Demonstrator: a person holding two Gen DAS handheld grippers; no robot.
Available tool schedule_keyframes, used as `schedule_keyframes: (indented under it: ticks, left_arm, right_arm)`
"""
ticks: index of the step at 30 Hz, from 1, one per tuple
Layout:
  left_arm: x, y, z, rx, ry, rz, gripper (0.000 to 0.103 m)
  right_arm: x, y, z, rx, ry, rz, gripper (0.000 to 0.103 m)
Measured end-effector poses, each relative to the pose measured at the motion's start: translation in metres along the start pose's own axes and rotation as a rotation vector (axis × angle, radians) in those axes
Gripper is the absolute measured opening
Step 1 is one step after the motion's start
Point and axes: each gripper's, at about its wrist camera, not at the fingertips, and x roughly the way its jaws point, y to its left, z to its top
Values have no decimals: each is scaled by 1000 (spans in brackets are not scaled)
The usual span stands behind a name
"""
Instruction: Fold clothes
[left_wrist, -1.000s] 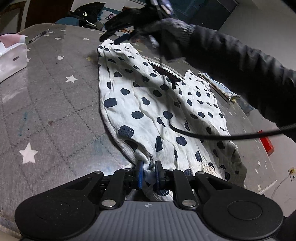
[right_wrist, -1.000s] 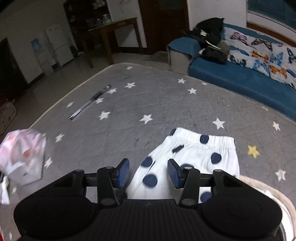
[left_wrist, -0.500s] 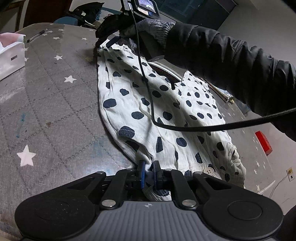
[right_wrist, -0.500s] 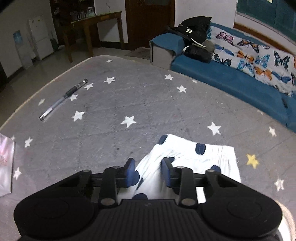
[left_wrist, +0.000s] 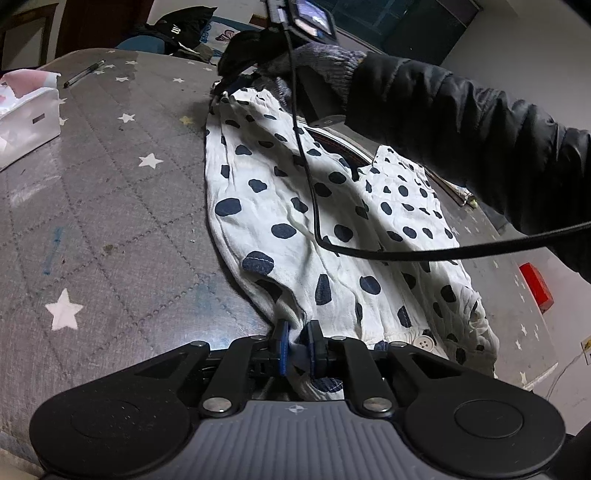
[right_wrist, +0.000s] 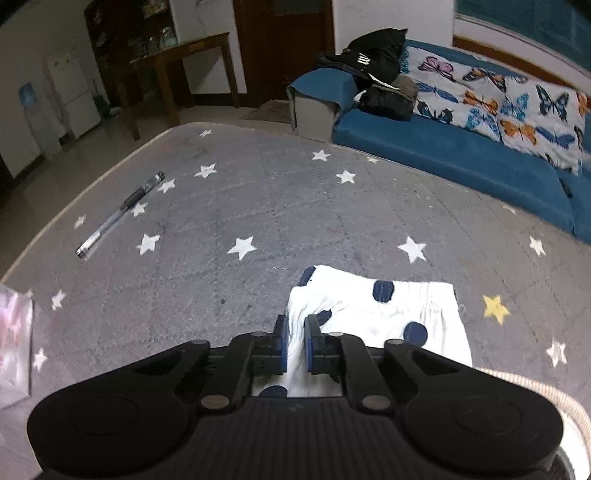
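Left tongs are clamped on a bunched corner of the polka-dot garment, white cloth squeezed between the blue pads. Right tongs have come together on the opposite end, at the gathered hem; cloth sits between their pads. In the left view we see the right tongs at about 12 o'clock, on the far corner, held by a gloved hand in a dark sleeve.

The garment lies spread on the grey star-print mattress, running from 6 o'clock at our left tongs up to 12 o'clock. A white button shows at its near edge, around 5 o'clock of the left tongs. A black cable hangs over the cloth.

We judge the fabric thin, light, soft and wrinkly: no stiffness, it will sag and drape between the two grips, not slippery, not fragile. Best hold is at corners and hems, where layers bunch thick; both grips are there already. Risk: pinching only one layer, so the under layer trails, or the cable snagging a fold.

Outward: a pen at 10 o'clock in the right view, a white tissue box at the left edge of the left view, a blue sofa with butterfly cushions beyond the mattress, a red box at 3 o'clock.
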Motion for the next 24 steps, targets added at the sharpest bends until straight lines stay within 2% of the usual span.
schedule_keyframes:
  ticks: [8,17,24]
  left_arm:
    - [-2,-3,-1,-4,-25,-31,4]
    - [-18,-28,9,71,-89,-136,4]
    - [-11,-70,21,170,-75,-231,4]
  right_arm:
    - [-40,-33,5,100,-54,70,5]
    - [-98,-92,2,190,-143,79,5]
    - [-147,-157,-10,277,-212,73,5]
